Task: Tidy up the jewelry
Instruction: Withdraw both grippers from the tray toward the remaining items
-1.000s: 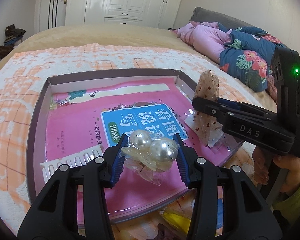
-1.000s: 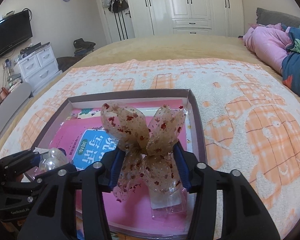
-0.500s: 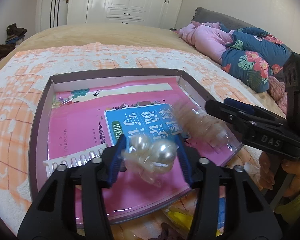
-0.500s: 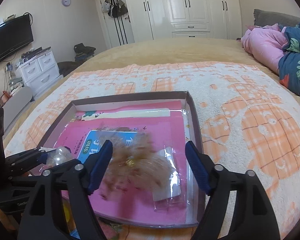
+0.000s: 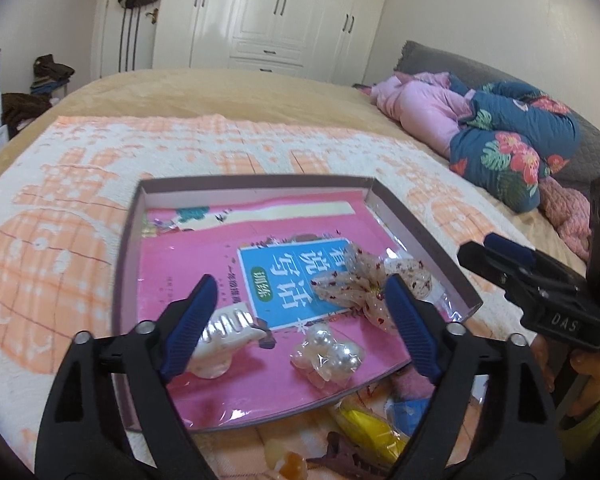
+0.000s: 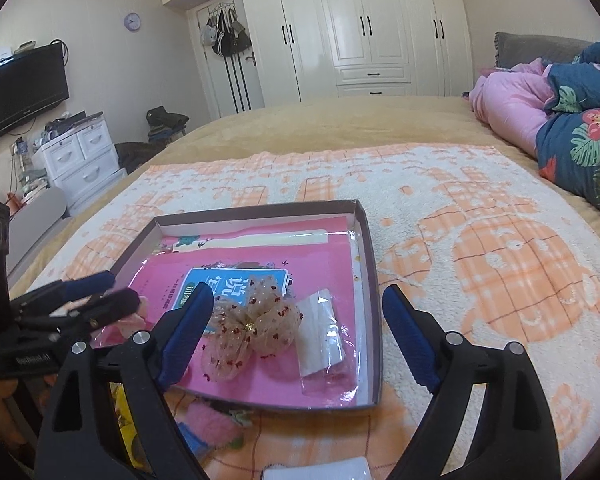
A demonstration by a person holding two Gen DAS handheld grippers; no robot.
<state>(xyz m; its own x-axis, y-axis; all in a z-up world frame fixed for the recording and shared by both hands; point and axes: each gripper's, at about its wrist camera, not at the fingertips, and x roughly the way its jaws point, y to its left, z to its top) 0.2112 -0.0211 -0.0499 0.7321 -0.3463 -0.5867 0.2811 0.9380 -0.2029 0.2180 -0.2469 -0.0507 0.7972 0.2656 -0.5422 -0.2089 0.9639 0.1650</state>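
Left wrist view: left gripper (image 5: pixel 300 320) spread wide above the pearl hair clip (image 5: pixel 330 354) lying in the tray (image 5: pixel 420 236); right wrist view: right gripper (image 6: pixel 298 330), likewise empty-jawed, above the speckled organza bow (image 6: pixel 252 326).

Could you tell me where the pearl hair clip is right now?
In the left wrist view, the pearl hair clip lies in the tray on the pink book, between the white claw clip and bow.
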